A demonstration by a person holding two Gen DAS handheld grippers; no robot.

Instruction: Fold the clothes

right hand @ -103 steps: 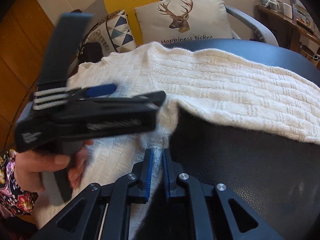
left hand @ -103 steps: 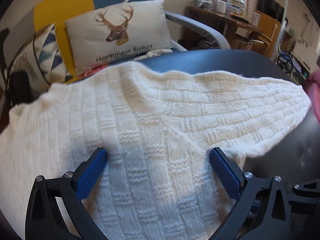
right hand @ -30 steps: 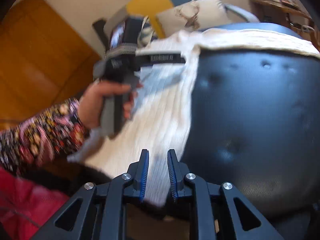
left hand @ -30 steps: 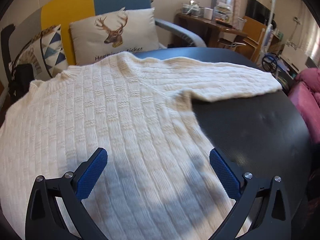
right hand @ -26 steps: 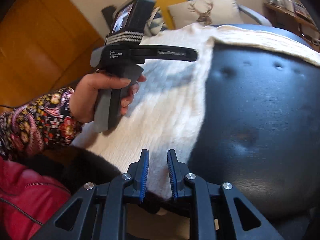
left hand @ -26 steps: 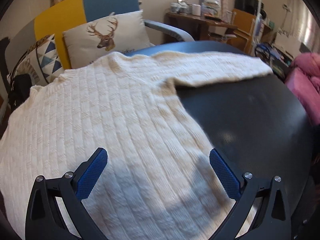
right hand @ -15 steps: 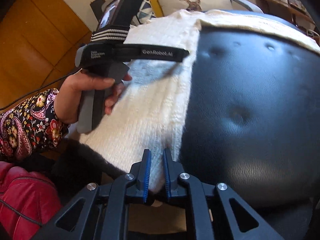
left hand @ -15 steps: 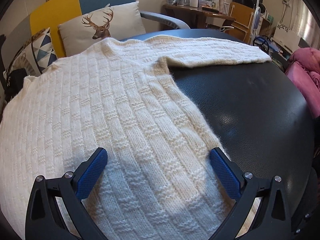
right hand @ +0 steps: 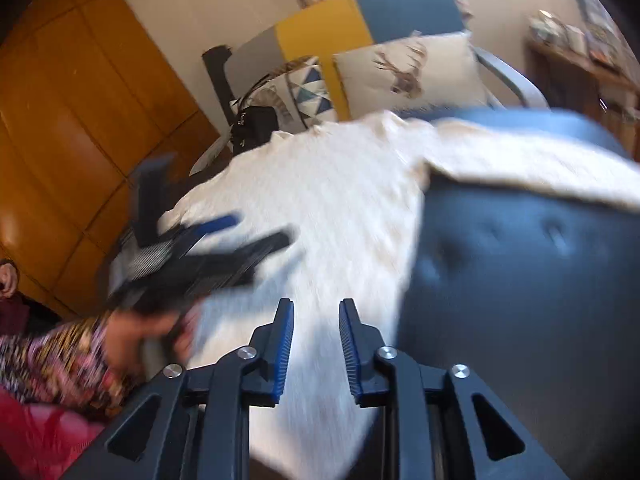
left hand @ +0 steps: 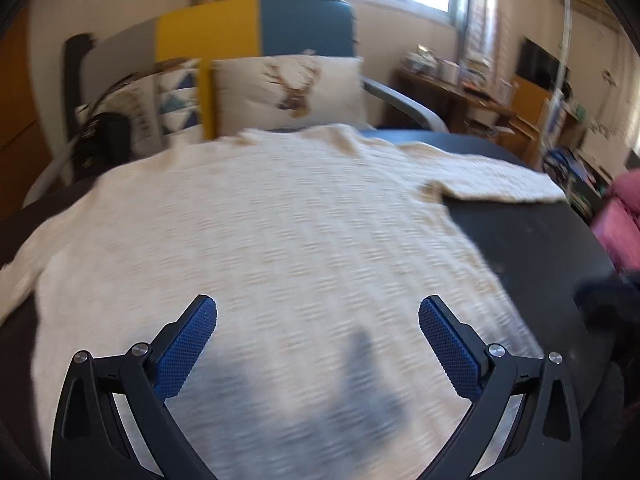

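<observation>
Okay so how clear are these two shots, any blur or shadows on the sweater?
Left wrist view: the sweater is smeared by motion blur, with grey shadows near the left claw, whose fingers stay sharp. Right wrist view: heavier blur on the sweater and the left claw; the right claw is crisp. Both bend at the edges.

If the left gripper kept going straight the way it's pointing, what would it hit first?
Most likely the cream knit sweater spread on the black table; the left gripper points down at its body.
</observation>
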